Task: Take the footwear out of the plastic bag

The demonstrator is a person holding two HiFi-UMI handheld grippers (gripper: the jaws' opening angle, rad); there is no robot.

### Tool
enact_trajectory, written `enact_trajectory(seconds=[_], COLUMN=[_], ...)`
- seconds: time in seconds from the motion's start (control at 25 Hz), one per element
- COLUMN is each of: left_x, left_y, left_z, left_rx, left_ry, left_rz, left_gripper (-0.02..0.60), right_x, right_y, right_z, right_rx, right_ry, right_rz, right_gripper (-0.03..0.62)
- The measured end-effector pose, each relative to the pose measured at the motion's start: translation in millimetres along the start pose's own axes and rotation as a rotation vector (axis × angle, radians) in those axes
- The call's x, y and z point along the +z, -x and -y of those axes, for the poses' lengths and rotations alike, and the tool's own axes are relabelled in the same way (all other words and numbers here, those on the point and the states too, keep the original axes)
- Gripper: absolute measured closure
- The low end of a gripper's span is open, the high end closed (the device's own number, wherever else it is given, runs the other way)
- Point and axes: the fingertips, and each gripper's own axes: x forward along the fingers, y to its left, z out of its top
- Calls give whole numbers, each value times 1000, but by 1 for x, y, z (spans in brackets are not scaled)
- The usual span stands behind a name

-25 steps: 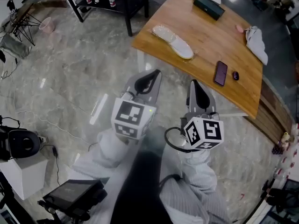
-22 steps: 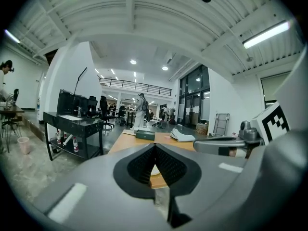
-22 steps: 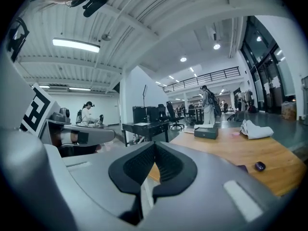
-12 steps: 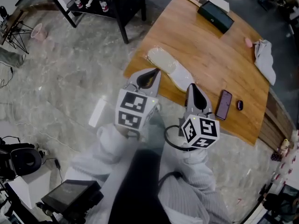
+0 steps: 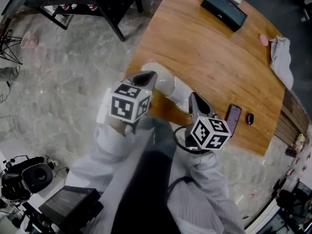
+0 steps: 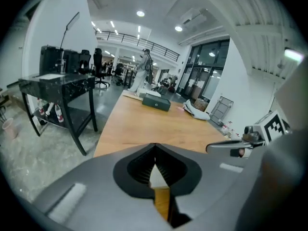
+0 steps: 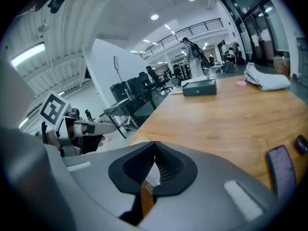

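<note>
The footwear [image 5: 168, 82] is a pale, flat, elongated piece inside a clear plastic bag [image 5: 157, 72]. In the head view it lies slantwise near the closest edge of the wooden surface [image 5: 209, 48]. A second ago it lay well ahead of both grippers, which hung over the floor [image 5: 73, 82]. Now the left gripper [image 5: 150, 74] has its tip at the bag's left end and the right gripper [image 5: 192, 95] at its other end, by the phone [image 5: 232, 116]. Whether either tip touches the bag cannot be told.

In the left gripper view the fingers [image 6: 139, 167] are pressed together with nothing between them. A pale patch shows low behind them, too little to name. The surface runs ahead to a black box [image 6: 156, 102] and a cloth [image 6: 197, 110].

In the right gripper view the fingers [image 7: 166, 166] likewise meet at the tips and hold nothing. The phone [image 7: 281, 170] lies to the right on the surface, and the left gripper [image 7: 82, 128] is at the left.
</note>
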Motion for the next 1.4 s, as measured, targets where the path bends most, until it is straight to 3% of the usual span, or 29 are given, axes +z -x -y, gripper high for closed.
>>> enact_trajectory(seconds=[0.2, 0.36, 0.48, 0.6, 0.88, 1.16, 1.4], left_x=[-11, -11, -20, -30, -52, -75, -91], left_y=[-31, -50, -52, -51, -62, -70, -72], left_z=[-16, -35, -50, -66, -95, -86, -95], left_rx=[-154, -256, -362, -447, -495, -582, -566], left_ry=[49, 114, 140, 138, 165, 196, 144], left_rz=[-174, -235, -325, -436, -575, -705, -803], left_gripper=[558, 460, 414, 400, 379, 380, 383], right_x=[-29, -51, -76, -89, -104, -116, -118], right_y=[3, 10, 23, 27, 22, 7, 5], right_z=[38, 77, 91, 90, 92, 91, 99], right_rx=[-46, -81, -17, 116, 298, 354, 353], right_ry=[-228, -378, -504, -601, -667, -691, -705], right_rz=[-76, -96, -151, -195, -303, -416, -437], right_gripper=[576, 543, 509, 480, 480, 484, 480])
